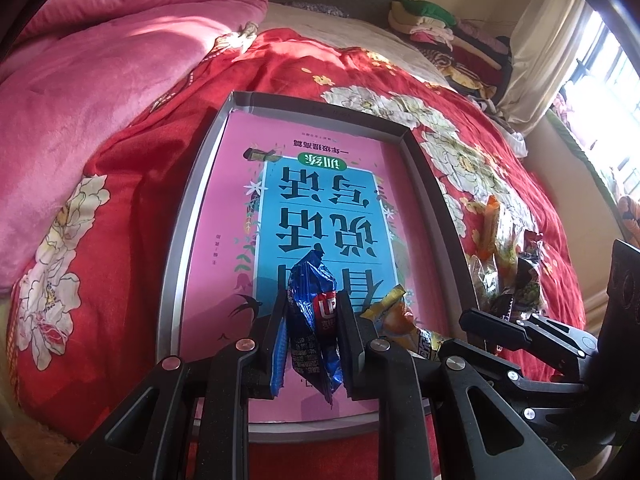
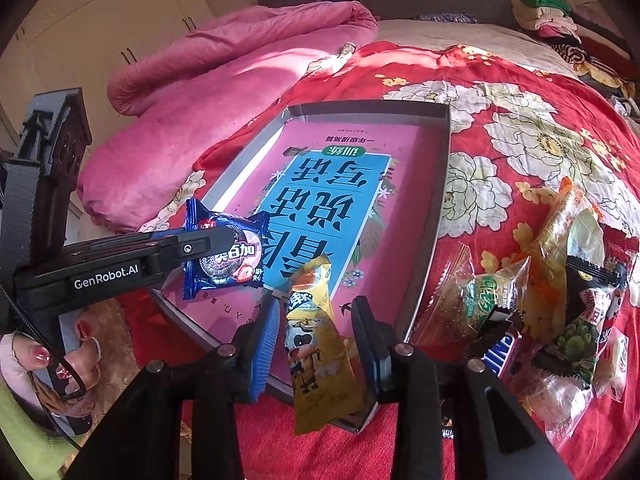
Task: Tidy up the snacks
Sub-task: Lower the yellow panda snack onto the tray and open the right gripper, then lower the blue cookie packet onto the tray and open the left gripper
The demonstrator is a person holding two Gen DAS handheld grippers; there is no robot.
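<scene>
Red floral quilt [image 2: 520, 128] on a sunlit bed, pink blanket [image 2: 224, 80] bunched behind. Left gripper [image 1: 310, 344] clamped on blue cookie pack [image 1: 310, 312] over tray [image 2: 440, 208]; right gripper [image 2: 316, 344] spread around yellow snack [image 2: 316, 344], possibly touching.

A home bedroom: a bed [image 2: 520, 92] spread with a red floral quilt [image 1: 132, 200] and a bunched pink blanket [image 1: 120, 52], folded clothes [image 1: 440, 28] stacked by the headboard, white wardrobe doors [image 2: 120, 20] alongside, and a curtained window [image 1: 592, 64] letting in sunlight.
</scene>
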